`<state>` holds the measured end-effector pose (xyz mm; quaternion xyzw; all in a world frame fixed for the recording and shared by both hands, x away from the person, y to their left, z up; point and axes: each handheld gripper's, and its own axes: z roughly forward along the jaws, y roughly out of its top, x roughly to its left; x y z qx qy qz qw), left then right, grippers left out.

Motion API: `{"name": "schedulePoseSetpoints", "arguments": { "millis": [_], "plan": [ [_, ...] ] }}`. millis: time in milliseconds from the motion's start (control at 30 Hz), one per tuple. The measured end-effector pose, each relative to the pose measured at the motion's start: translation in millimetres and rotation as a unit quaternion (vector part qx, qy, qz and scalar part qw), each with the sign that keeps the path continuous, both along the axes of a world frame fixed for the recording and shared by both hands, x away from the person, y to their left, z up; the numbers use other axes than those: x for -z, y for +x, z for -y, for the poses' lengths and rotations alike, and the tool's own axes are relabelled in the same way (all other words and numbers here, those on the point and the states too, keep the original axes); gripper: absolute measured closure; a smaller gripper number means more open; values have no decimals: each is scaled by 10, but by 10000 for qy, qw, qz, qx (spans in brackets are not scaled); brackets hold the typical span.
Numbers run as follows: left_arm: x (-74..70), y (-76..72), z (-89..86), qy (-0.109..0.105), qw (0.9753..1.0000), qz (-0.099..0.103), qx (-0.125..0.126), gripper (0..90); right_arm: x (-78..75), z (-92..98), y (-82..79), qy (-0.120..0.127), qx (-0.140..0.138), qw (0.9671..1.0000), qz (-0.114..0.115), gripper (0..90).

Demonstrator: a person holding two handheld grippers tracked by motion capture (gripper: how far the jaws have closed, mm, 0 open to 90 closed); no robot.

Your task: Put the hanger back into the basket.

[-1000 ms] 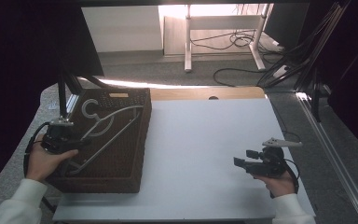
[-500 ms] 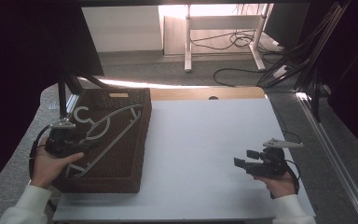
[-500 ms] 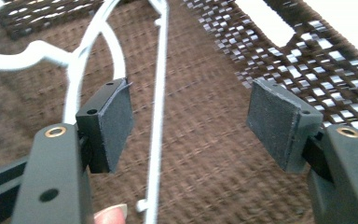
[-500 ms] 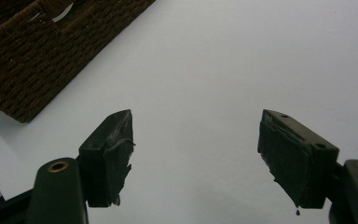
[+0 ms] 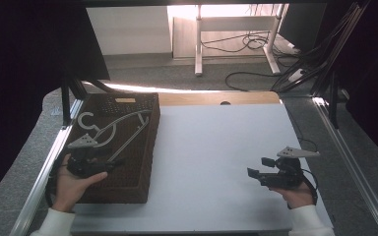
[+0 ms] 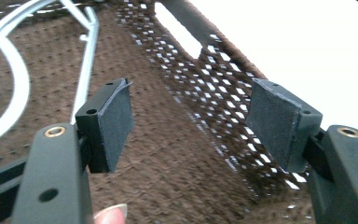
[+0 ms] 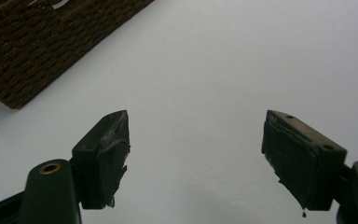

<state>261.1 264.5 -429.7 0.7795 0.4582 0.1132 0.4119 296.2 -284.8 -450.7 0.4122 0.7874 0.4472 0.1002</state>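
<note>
Lab bench (floor cables [image 5: 256,46], frame rails [image 5: 347,147])

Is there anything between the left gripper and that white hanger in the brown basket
Nothing visible stands in the way. The left gripper is inside the brown basket with its jaws open, and the white hanger lies on the basket floor just ahead and to one side, with bare weave between them.

One brown woven basket [image 5: 128,172], one white clothes hanger [image 5: 109,129] inside it, two handheld grippers, one white table [image 5: 216,147].
</note>
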Motion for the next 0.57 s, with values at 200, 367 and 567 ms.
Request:
{"name": "schedulePoseSetpoints", "arguments": {
  "millis": [200, 367, 567],
  "plan": [
    [30, -70, 106, 85, 9999, -3, 134, 310, 8, 10, 3, -22, -42, 10000, 83, 201],
    [33, -75, 123, 17, 9999, 1, 141, 311, 17, 1, 7, -89, -45, 9999, 132, 184],
    [39, -68, 131, 42, 9999, 34, 124, 310, 26, -4, 23, -90, -96, 9997, 192, 163]
  ]
}}
